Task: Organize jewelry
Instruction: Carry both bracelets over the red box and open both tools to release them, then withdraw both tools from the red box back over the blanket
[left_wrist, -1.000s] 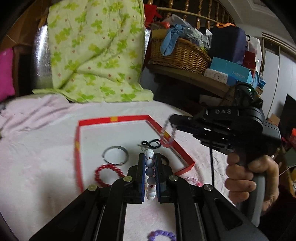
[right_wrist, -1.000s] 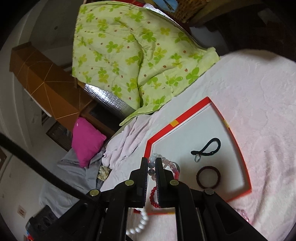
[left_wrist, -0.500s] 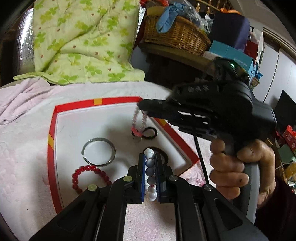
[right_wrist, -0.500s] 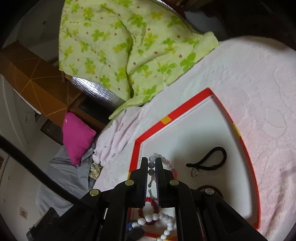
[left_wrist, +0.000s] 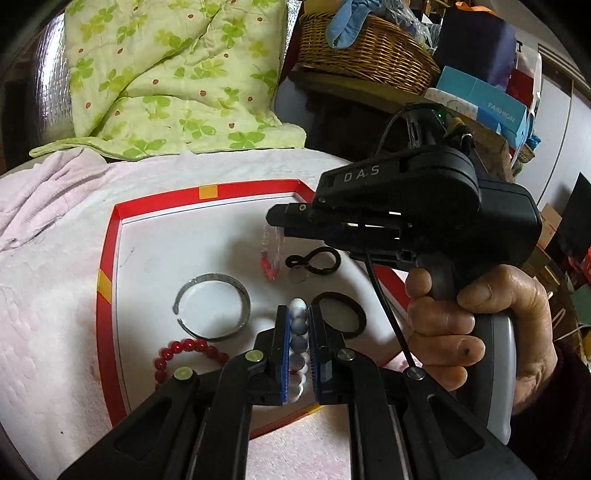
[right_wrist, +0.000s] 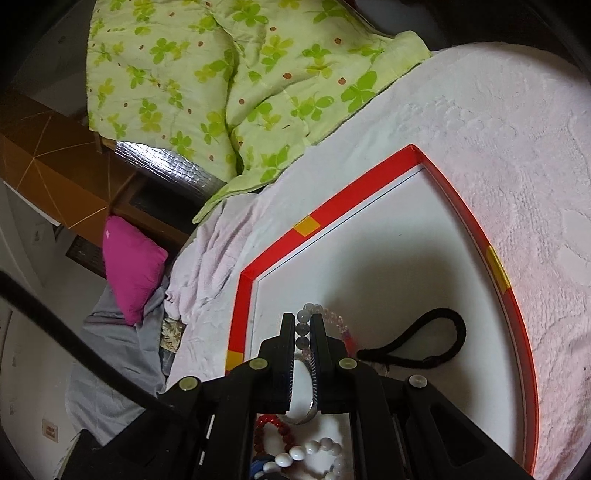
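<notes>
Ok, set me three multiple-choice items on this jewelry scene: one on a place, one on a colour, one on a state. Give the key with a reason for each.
1. Where does the silver bangle lie?
A. Inside the red-rimmed tray
B. In the wicker basket
C. On the green quilt

2. What colour is the beaded bracelet lying just nearer the camera than the bangle?
A. Blue
B. Red
C. Yellow

3. What is the left tool doing?
A. Standing wide open and empty
B. Gripping the black hair tie
C. Clamped on a string of pale beads

Key: 1 A, the bangle rests on the tray's white floor within the red rim. 2 B, its round beads are glossy red. 3 C, grey and white beads sit pinched between its blue pads, while the hair tie lies free on the tray.
</notes>
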